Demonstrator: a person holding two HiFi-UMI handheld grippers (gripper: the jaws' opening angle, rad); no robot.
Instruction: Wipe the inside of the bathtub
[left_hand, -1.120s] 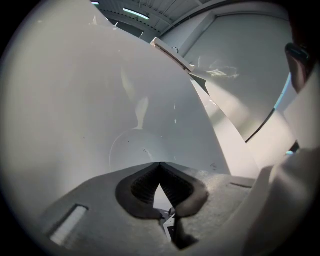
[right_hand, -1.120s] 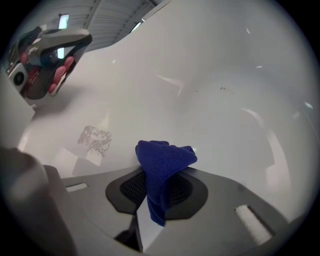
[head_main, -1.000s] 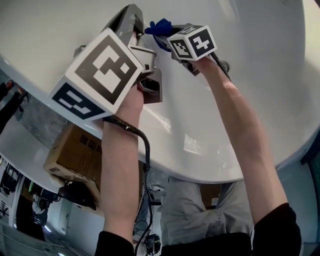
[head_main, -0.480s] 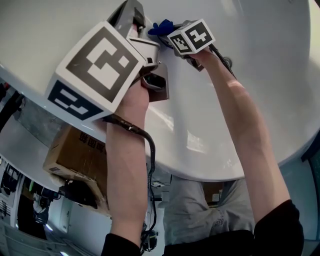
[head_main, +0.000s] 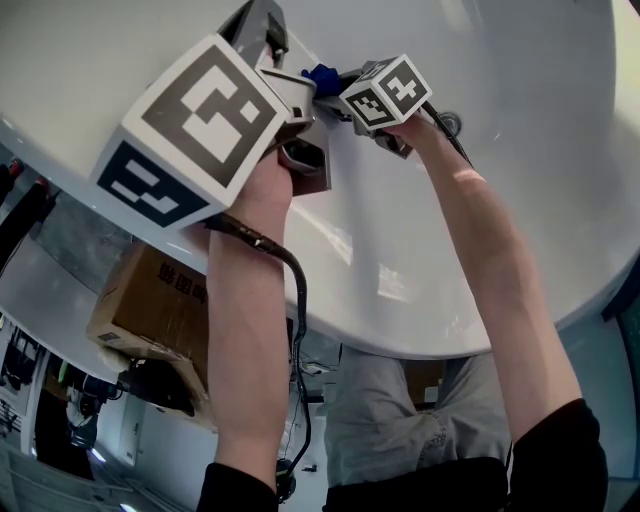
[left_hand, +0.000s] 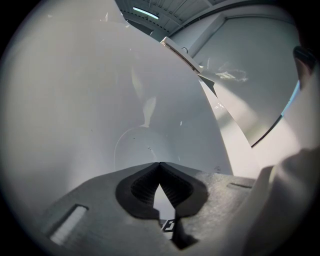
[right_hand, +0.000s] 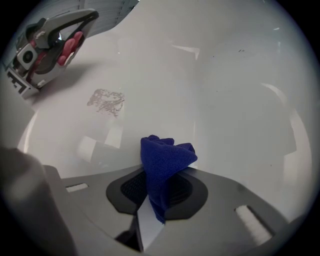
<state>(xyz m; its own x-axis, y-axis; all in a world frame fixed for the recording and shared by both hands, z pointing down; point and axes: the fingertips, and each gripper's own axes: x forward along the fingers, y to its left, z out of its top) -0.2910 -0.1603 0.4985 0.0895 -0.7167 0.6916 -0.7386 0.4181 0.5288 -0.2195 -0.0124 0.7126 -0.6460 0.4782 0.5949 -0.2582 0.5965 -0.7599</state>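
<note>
Where both grippers reach, bathtub (head_main: 520, 150): glossy white, smoothly curved, with a rounded rim; soft highlights lie across its inner wall.
Cloth (right_hand: 166, 152): one, deep blue, nubbly weave, bunched into a soft peak; it is pinched in the right gripper and sits against the tub's inside surface.
Right gripper (right_hand: 167, 172): grey plastic with black ribbed pads (right_hand: 132, 187), jaws clamped on the cloth, which sticks out past the tips.
Left gripper (left_hand: 159, 167): same grey body and black ribbed pads, jaw tips closed together with nothing between them; it points at bare tub wall just beside the right gripper.
Marker cubes: two, white with black square patterns, a large-looking one (head_main: 195, 130) on the left gripper and one (head_main: 388, 92) on the right.
Surface mark: one mottled grey patch (right_hand: 106, 101) on the white wall, between the two grippers in the right gripper view.
Cable (head_main: 292, 300): black, thin, looping down along the left forearm.
Room: a brown cardboard box (head_main: 150, 300) below the tub's rim, a dark ceiling with one strip light (left_hand: 145, 11), and a grey floor.
Person: two bare forearms, black sleeves, grey trousers (head_main: 400, 410).
</note>
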